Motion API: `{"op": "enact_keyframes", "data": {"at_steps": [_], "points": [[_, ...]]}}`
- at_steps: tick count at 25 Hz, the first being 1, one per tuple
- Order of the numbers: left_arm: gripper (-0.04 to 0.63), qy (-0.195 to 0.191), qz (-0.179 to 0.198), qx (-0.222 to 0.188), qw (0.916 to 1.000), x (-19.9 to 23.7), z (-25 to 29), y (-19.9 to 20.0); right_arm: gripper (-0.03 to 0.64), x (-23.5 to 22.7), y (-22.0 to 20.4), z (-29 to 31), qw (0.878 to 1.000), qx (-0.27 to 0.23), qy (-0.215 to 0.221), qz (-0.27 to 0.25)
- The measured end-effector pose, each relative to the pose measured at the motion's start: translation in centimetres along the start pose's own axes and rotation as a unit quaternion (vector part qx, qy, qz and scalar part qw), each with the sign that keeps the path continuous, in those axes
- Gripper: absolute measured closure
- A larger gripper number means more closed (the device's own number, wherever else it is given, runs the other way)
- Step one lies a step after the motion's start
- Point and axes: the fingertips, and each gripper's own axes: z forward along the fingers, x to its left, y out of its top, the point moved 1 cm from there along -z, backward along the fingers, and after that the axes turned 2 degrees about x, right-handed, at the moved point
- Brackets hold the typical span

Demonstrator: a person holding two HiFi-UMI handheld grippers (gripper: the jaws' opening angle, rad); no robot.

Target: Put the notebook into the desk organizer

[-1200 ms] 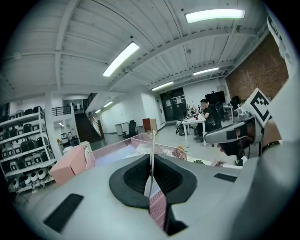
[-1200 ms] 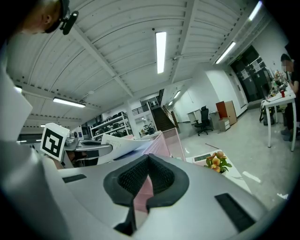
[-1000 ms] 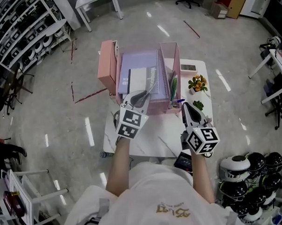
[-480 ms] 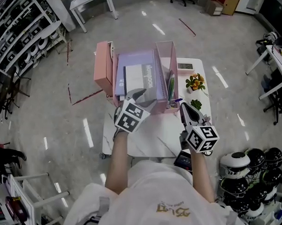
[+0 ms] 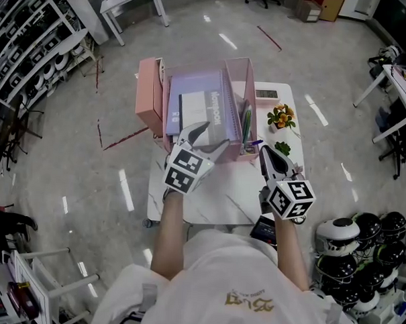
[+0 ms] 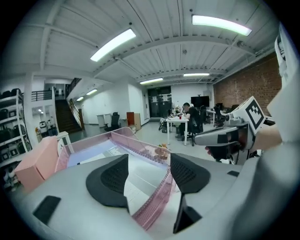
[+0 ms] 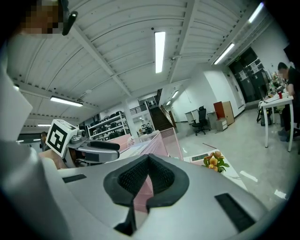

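The pink mesh desk organizer [image 5: 237, 72] stands at the far side of the white table [image 5: 221, 199]. The lavender notebook [image 5: 198, 107] lies leaning inside its wide compartment, also seen as a pale notebook cover [image 6: 91, 152] in the left gripper view. My left gripper [image 5: 211, 133] sits at the organizer's near edge; its jaws have just been opening and now stand wide, and nothing is pressed between its pads. Only the organizer's mesh wall [image 6: 157, 199] shows between the left gripper's jaws [image 6: 147, 164]. My right gripper [image 5: 264, 152] hovers over the table to the right, shut and empty [image 7: 149, 161].
Pens [image 5: 248, 125] stand in the organizer's narrow right compartment. A pink box [image 5: 149, 95] adjoins its left side. A small flower pot [image 5: 283, 119], a green sprig [image 5: 284, 151] and a small white device [image 5: 267, 96] sit at the table's right. Black helmets [image 5: 360, 245] lie on the floor, right.
The left gripper has let go of the notebook's near edge and its jaws have spread wide. The notebook has settled deeper in the organizer. The right gripper has not moved.
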Motion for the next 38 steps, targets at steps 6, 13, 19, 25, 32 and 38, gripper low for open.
{"op": "enact_keyframes", "data": {"at_steps": [6,13,19,25,32,38], "points": [[0.458,0.069,-0.018,-0.111,0.9912,0.6,-4.2,2.5,0.607,1.3,0.7,-0.4,0.998,-0.003,-0.004,-0.059],[0.580,0.097,-0.160,-0.148,0.9712,1.2,-7.2,-0.4,0.607,2.1,1.6,-1.2,0.996,-0.032,-0.013,-0.081],[0.580,0.109,-0.169,-0.133,0.9705,0.9,-8.1,-2.5,0.607,3.6,1.0,-1.3,0.995,-0.020,0.002,-0.101],[0.580,0.101,-0.169,-0.131,0.9716,0.5,-8.3,-2.7,0.607,4.4,0.6,-1.2,0.995,-0.015,0.014,-0.095],[0.580,0.097,-0.177,-0.126,0.9714,0.4,-8.1,-3.4,0.607,4.2,0.1,-1.3,0.996,-0.010,0.016,-0.088],[0.580,0.093,-0.178,-0.121,0.9721,0.3,-8.0,-3.5,0.607,4.2,0.1,-1.4,0.996,-0.009,0.015,-0.086]]}}
